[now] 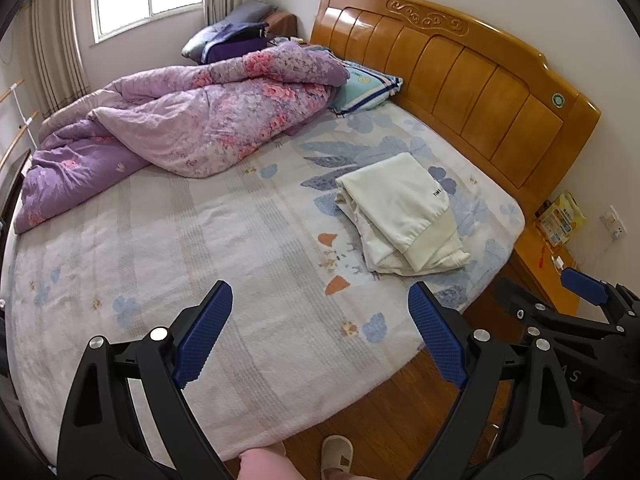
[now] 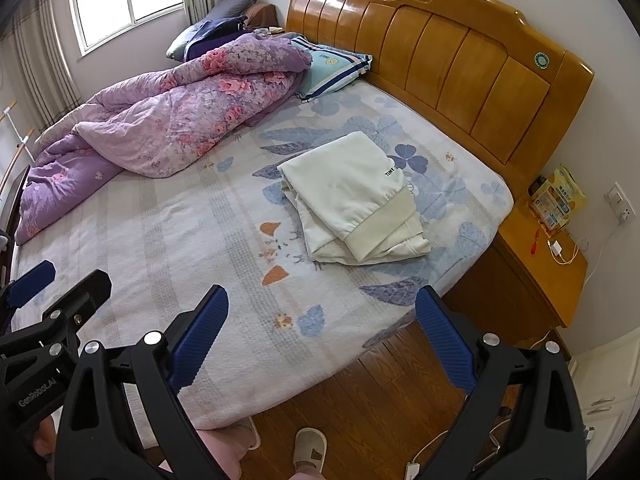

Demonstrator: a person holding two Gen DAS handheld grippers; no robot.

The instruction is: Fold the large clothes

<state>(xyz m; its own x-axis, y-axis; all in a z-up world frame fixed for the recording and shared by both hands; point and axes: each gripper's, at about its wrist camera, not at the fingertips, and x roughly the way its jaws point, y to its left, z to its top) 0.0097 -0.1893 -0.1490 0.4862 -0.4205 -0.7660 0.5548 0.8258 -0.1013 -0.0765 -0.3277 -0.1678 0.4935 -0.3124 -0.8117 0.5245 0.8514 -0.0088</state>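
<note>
A cream-white garment lies folded in a stack on the bed, near the headboard side. Small black lettering shows on its top layer and a ribbed cuff faces the bed's near edge. My left gripper hangs open above the near edge of the bed, well short of the garment, with nothing between its blue pads. My right gripper is also open and empty, held beside the left one; the right gripper's tip shows at the right of the left wrist view.
A crumpled purple floral quilt fills the bed's far left. A blue pillow rests by the wooden headboard. A nightstand with a yellow packet and charger stands right of the bed. Slippered feet stand on the wooden floor.
</note>
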